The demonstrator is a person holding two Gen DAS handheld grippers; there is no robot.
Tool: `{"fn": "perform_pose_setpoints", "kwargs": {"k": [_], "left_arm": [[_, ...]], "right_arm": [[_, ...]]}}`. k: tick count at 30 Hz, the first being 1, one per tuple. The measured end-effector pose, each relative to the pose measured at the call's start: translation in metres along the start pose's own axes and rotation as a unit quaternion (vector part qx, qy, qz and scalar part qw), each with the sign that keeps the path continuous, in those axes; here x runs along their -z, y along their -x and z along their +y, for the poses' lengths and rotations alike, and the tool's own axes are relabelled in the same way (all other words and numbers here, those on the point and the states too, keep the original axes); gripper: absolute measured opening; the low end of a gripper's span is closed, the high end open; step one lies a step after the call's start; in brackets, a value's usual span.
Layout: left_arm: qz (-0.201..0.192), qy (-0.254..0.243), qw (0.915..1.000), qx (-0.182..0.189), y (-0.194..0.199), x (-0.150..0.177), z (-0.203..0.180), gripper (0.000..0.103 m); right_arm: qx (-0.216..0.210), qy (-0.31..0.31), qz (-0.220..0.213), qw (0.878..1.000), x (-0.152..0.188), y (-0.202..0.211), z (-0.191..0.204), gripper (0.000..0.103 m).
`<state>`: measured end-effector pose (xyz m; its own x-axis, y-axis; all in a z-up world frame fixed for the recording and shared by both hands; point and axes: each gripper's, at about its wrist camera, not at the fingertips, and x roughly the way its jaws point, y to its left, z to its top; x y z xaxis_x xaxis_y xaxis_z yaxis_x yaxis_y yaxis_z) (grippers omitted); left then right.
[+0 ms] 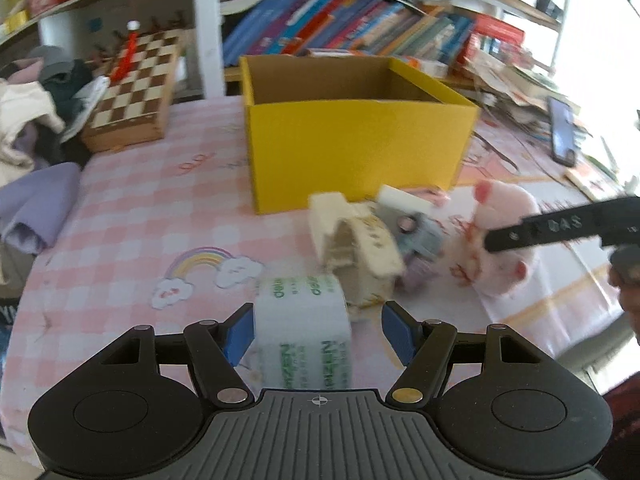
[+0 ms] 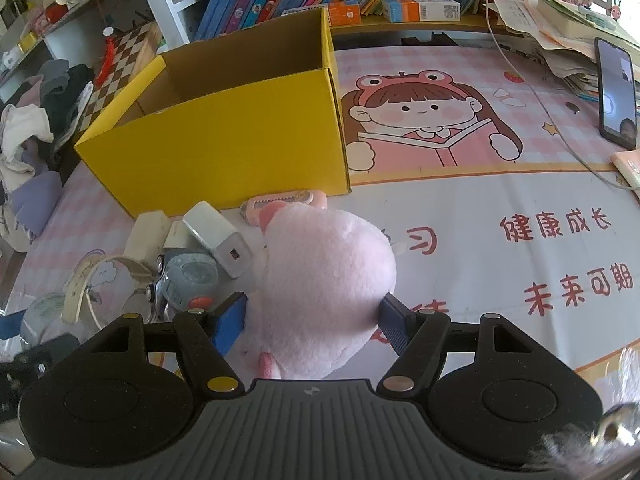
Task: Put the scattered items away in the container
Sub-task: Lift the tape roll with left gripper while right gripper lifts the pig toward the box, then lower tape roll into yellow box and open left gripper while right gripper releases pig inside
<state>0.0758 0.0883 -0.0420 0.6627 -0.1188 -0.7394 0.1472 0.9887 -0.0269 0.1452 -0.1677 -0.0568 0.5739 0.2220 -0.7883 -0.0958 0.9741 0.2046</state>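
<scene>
- Scattered items lie on the pink checked table [image 2: 480,208] just in front of a yellow box [image 2: 224,152], which stands open and looks empty as far as its inside shows.
- Right gripper [image 2: 312,320] has its blue pads pressed into both sides of a pink plush toy [image 2: 324,272], which sits between them on the table.
- Left gripper [image 1: 318,332] is spread apart around a white tissue pack [image 1: 304,336] with green print; the left pad is at its side and the right pad stands clear of it.
- Beside the plush toy lie a white charger [image 2: 218,240], a grey toy car [image 2: 188,280], a cream strap [image 2: 80,288] and a pink comb [image 2: 288,200] near the box corner.
- Left view is blurred, so whether the tissue pack is lifted is hard to tell.
- A phone [image 2: 616,92] stands at the far right, and a chessboard [image 1: 132,88] lies left of the box.
</scene>
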Motion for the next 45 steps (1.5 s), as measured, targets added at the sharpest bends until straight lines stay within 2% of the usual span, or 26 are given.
{"fn": "perform_pose_setpoints", "kwargs": {"k": [5,8,12,19,26,32,37,40,45], "left_arm": [[0.005,-0.001,0.9999,-0.011,0.003,0.006,-0.002,0.067],[0.008,-0.002,0.9998,-0.018,0.004,0.009,-0.003,0.044],[0.011,-0.002,0.9996,-0.027,0.007,0.014,-0.005,0.043],[-0.017,0.02,0.9992,-0.03,0.022,0.003,0.002,0.043],[-0.077,0.022,0.9964,-0.029,0.047,-0.035,0.007,0.043],[-0.131,-0.004,0.9911,-0.022,0.059,-0.083,-0.001,0.043],[-0.163,-0.031,0.9859,-0.021,0.054,-0.124,-0.013,0.043],[-0.169,-0.042,0.9845,-0.022,0.044,-0.146,-0.019,0.043],[-0.154,-0.038,0.9873,-0.011,0.015,-0.174,-0.022,0.043]], "right_arm": [[0.003,-0.002,0.0,1.0,0.007,0.005,0.0,0.068],[0.005,-0.004,-0.001,1.0,0.011,0.008,0.0,0.068],[0.006,-0.005,-0.006,1.0,0.015,0.014,0.001,0.068],[0.003,0.008,-0.021,1.0,0.013,0.024,0.003,0.068],[-0.011,0.024,-0.068,0.997,-0.01,0.046,0.005,0.068],[-0.039,0.048,-0.121,0.991,-0.045,0.068,0.01,0.068],[-0.071,0.078,-0.147,0.984,-0.082,0.072,0.019,0.068],[-0.086,0.097,-0.154,0.98,-0.104,0.067,0.025,0.068],[-0.103,0.136,-0.147,0.974,-0.139,0.045,0.035,0.068]]}}
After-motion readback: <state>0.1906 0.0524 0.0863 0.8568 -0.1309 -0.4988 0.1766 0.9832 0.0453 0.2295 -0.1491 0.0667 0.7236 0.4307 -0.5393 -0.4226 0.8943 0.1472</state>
